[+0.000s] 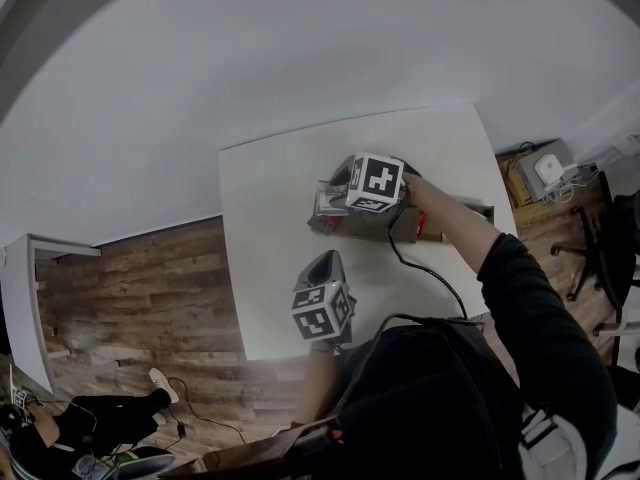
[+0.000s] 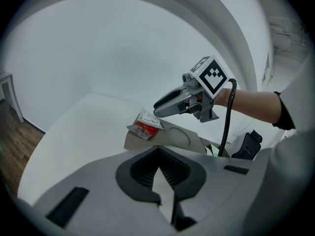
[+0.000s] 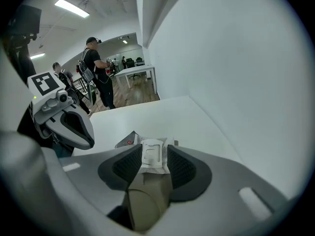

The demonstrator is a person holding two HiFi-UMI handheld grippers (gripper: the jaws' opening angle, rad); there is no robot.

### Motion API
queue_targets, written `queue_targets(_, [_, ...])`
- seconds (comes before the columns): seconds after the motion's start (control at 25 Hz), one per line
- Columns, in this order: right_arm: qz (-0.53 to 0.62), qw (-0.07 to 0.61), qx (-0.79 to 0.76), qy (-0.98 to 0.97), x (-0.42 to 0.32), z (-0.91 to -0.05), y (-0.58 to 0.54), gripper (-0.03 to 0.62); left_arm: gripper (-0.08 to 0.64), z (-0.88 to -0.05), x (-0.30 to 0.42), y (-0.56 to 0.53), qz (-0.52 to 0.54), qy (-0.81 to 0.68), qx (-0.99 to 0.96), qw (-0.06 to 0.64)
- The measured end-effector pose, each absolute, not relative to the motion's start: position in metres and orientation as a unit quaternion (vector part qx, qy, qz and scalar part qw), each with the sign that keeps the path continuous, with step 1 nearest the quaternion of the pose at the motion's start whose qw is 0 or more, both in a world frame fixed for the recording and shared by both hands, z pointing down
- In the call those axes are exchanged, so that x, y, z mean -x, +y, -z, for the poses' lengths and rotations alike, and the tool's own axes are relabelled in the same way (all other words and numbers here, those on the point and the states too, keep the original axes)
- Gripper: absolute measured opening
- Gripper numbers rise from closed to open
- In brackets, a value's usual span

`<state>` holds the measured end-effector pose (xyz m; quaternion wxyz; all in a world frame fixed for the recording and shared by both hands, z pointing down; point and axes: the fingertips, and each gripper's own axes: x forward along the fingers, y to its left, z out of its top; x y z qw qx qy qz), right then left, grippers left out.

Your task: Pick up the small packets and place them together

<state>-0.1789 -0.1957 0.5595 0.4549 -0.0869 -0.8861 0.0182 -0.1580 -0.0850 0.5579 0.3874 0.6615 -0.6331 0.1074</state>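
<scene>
A white packet (image 3: 150, 160) is lying on a cardboard box (image 2: 179, 136) toward the tabletop's (image 1: 270, 268) right edge, just beside a red-and-white packet (image 2: 141, 130). The right tool (image 3: 153, 150) is standing apart around it, not pressing. The left tool (image 2: 157, 154) is hovering closed, empty.

1. The left gripper (image 2: 157, 149) is held close to the body and angled downward, its jaws closed together on nothing.
2. The right gripper (image 3: 149, 155) reaches farther out and tilts steeply down, its jaws apart with a white packet (image 3: 150, 154) between the pads, unpinched.
3. The right forearm (image 1: 462, 228) stretches out bare from a dark sleeve (image 1: 545, 328).
</scene>
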Motion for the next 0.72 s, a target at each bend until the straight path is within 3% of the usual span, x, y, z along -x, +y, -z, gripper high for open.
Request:
queue_targets(0.4, [0.021,0.415,0.017,-0.909,0.101,-0.496,-0.224,0.155,-0.002,-0.556,0.142,-0.089,-0.117,-0.62,-0.676,0.38])
queue_targets(0.72, [-0.012,0.442,-0.071,-0.894,-0.019,-0.503,-0.23,0.155,-0.002,-0.551,0.12,-0.092,-0.126,-0.604,-0.694,0.371])
